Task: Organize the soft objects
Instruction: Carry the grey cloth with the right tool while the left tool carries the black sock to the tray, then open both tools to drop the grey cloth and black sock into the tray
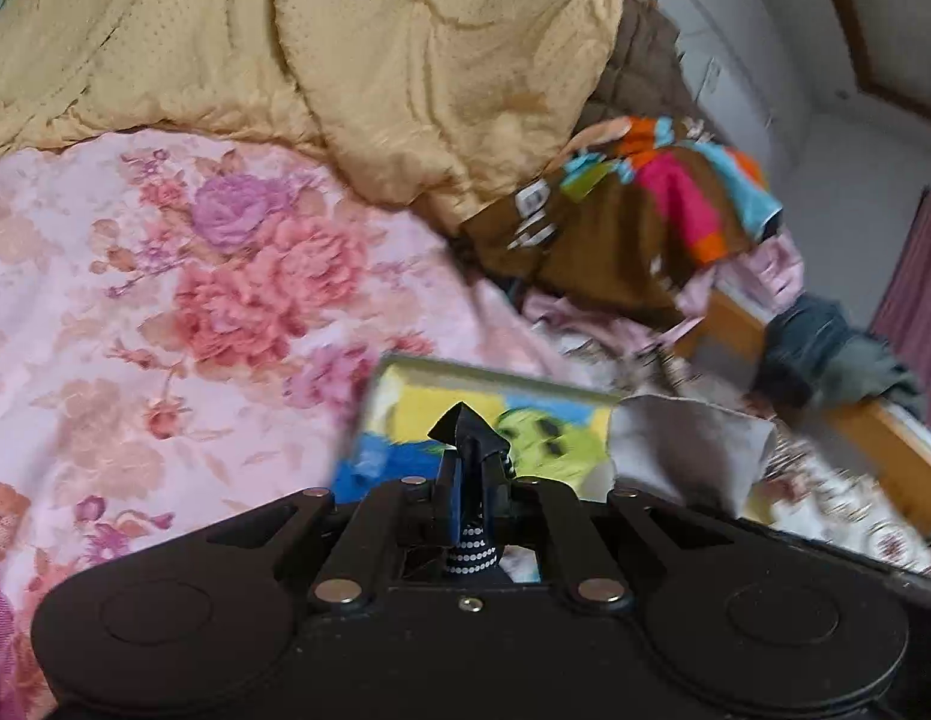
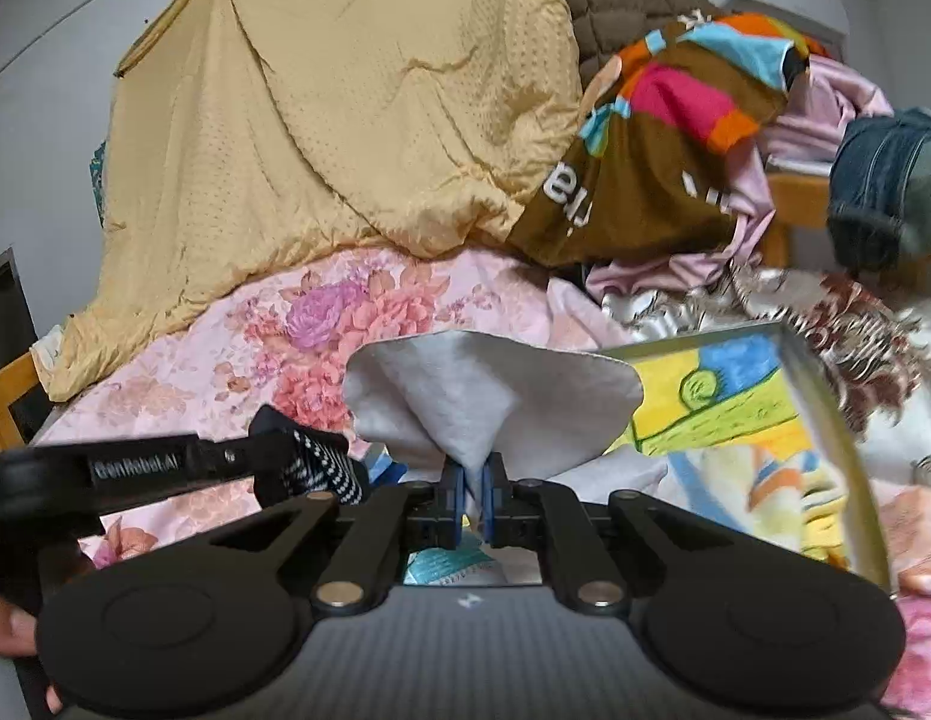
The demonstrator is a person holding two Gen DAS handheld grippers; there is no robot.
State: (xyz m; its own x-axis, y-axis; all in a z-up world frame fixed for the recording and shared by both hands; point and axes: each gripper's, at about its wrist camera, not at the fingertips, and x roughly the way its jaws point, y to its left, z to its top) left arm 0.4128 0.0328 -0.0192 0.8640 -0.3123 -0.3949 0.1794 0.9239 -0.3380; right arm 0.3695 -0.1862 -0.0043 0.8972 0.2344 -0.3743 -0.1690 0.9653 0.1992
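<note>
Both tongs reach forward and slightly downward over a bed with a pink floral sheet (image 1: 183, 276); the right gripper (image 2: 472, 483) has its jaws pinched on a grey-white cloth (image 2: 489, 384), which fans upward from the fingertips; the left gripper (image 1: 465, 438) is clamped on a black fabric with white dots (image 1: 472, 552), its tips seen just left of the right one in the right wrist view; a colourful drawn box (image 2: 735, 396) lies just beyond them, below the cloth; a yellow quilt (image 2: 345, 120) is heaped farther back.
</note>
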